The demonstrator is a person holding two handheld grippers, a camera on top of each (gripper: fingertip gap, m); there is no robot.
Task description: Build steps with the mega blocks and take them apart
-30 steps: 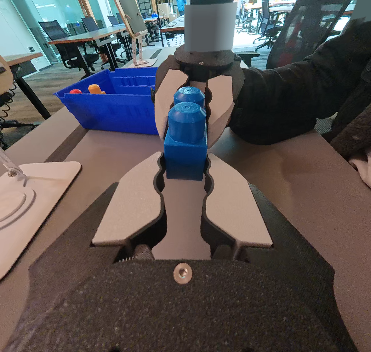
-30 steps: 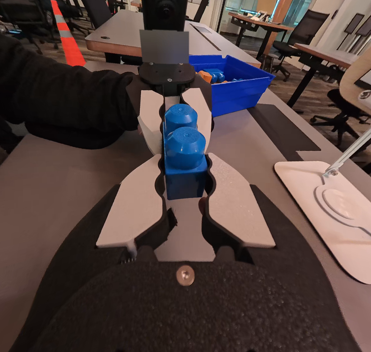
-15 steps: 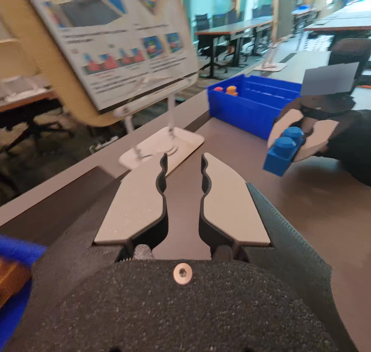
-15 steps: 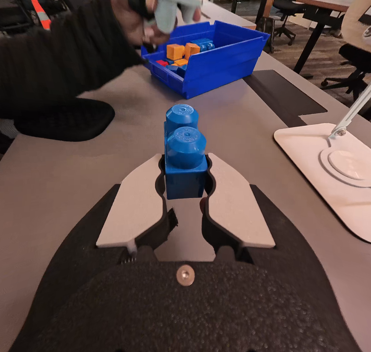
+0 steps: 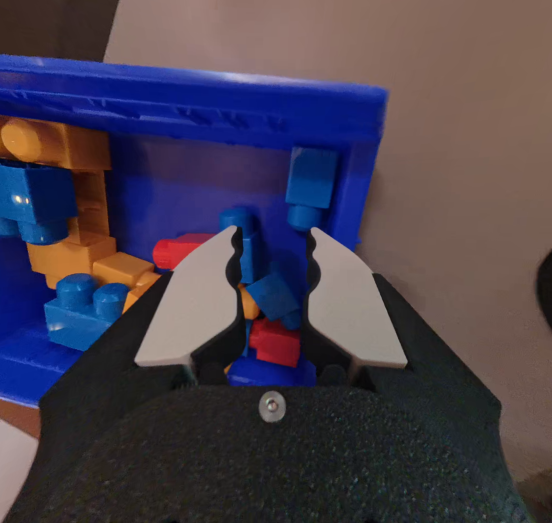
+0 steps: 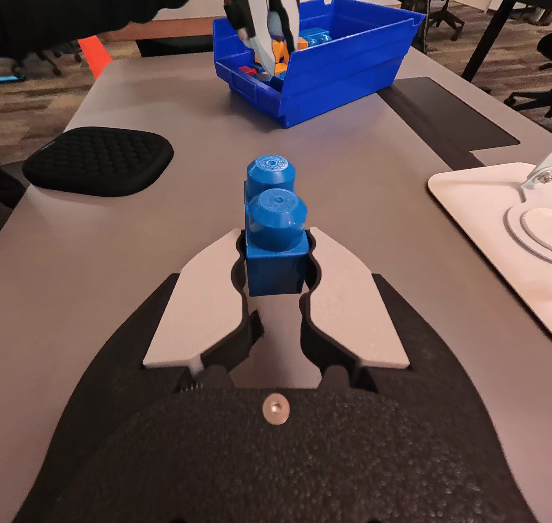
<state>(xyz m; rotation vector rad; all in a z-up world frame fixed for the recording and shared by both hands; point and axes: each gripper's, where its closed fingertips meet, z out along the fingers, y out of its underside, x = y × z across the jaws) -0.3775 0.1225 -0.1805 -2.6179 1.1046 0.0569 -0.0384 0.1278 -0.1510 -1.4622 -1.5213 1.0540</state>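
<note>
Block (image 6: 276,249), blue with two round studs, sits pinched in right tongs (image 6: 275,234); left tongs (image 5: 271,231) spread.

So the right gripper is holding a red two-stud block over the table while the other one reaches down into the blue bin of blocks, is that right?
Nearly. The block in the right gripper is blue, not red, as the right wrist view shows. The rest holds: it has two studs and is pinched between the fingers over the table, while the left gripper reaches down, open, into the blue bin.
</note>
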